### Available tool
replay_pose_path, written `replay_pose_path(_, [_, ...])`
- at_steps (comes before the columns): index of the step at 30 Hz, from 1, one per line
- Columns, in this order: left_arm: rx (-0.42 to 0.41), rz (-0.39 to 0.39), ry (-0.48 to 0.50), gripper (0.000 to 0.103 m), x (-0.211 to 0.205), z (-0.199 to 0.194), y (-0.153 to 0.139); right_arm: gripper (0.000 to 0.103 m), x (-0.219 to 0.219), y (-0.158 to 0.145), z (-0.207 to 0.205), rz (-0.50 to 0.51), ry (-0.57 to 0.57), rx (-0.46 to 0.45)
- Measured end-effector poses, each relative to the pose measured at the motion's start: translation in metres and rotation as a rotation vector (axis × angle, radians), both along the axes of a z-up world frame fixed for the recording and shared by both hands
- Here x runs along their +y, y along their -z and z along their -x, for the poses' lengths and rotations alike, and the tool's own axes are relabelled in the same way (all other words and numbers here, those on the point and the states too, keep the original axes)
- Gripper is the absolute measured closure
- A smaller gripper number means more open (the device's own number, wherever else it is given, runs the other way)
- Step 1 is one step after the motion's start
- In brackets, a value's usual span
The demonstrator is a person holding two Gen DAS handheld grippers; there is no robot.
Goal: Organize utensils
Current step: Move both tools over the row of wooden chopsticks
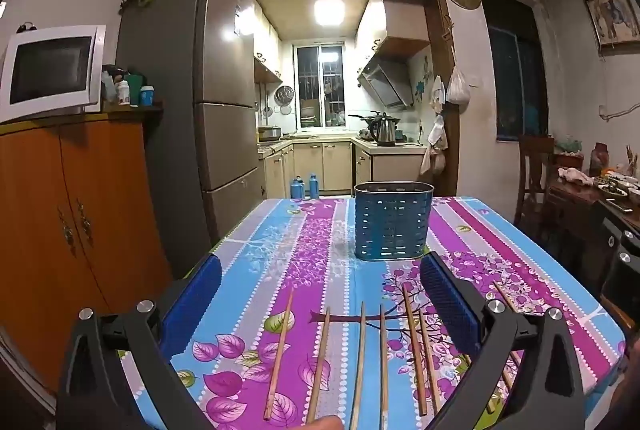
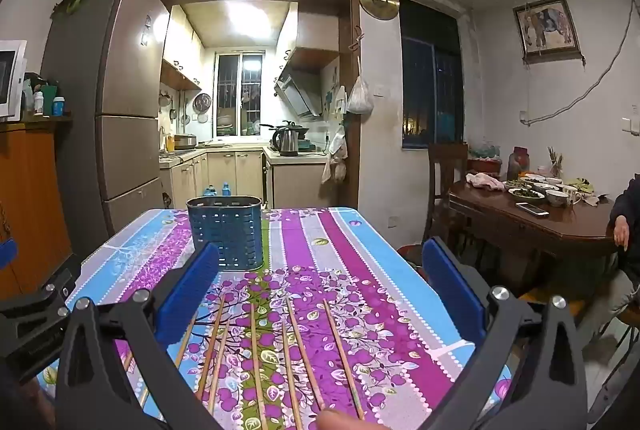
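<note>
Chopsticks [image 1: 362,358] lie near, long axes pointing far toward the holder [image 1: 391,220]; both grippers, left [image 1: 320,310] and right [image 2: 320,294], hover wide open and empty above them.

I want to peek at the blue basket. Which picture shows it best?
The left wrist view: the blue basket stands whole in the middle of the flowery table, with nothing in front. In the right wrist view a blue pad of the right tongs covers its lower left corner.
</note>
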State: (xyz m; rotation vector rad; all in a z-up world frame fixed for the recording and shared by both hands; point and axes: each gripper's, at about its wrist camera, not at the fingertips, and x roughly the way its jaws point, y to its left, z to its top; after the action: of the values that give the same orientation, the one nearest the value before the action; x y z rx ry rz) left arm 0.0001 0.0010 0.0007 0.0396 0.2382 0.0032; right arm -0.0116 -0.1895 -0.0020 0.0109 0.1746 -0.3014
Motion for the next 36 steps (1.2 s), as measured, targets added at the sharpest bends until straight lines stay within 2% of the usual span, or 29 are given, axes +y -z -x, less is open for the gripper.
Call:
replay_pose_path(3, [-0.007,0.013,-0.012,0.004,0.004,-0.003,-0.001,0.005,0.000,0.000,0.000,0.003,0.002,-0.002])
replay_pose_path(6, [-0.029,-0.035,-0.006,0.004,-0.003,0.003,-0.002,0.005,0.000,0.000,0.000,0.009,0.002,-0.005])
replay_pose_path(11, [-0.010,-0.016,0.003,0.004,0.000,0.003,0.001,0.005,0.004,0.002,-0.001,0.021,0.013,-0.007])
replay_pose_path(20, [-0.003,-0.043,-0.030,0.004,-0.001,0.000,0.004,0.005,0.004,0.001,0.002,0.031,0.025,-0.035])
replay_pose_path(22, [0.002,-0.018,-0.031,0.004,0.001,0.000,0.004,0.005,0.003,0.001,0.002,0.036,0.030,-0.036])
replay_pose_path(25, [-0.006,0.012,-0.038,0.004,0.004,-0.001,0.004,0.005,-0.001,0.002,-0.001,0.015,0.031,-0.039])
replay_pose_path(30, [-0.053,-0.013,-0.105,0.004,0.001,-0.002,0.009,0.005,-0.011,0.006,-0.003,-0.040,0.022,-0.048])
replay_pose_path(34, [-0.014,-0.072,-0.105,0.004,-0.005,-0.007,0.014,0.005,-0.017,0.008,-0.007,-0.071,0.006,-0.022])
replay_pose_path(36, [0.029,-0.068,-0.076,0.004,-0.005,-0.010,0.016,0.005,-0.018,0.010,-0.008,-0.068,-0.004,-0.022])
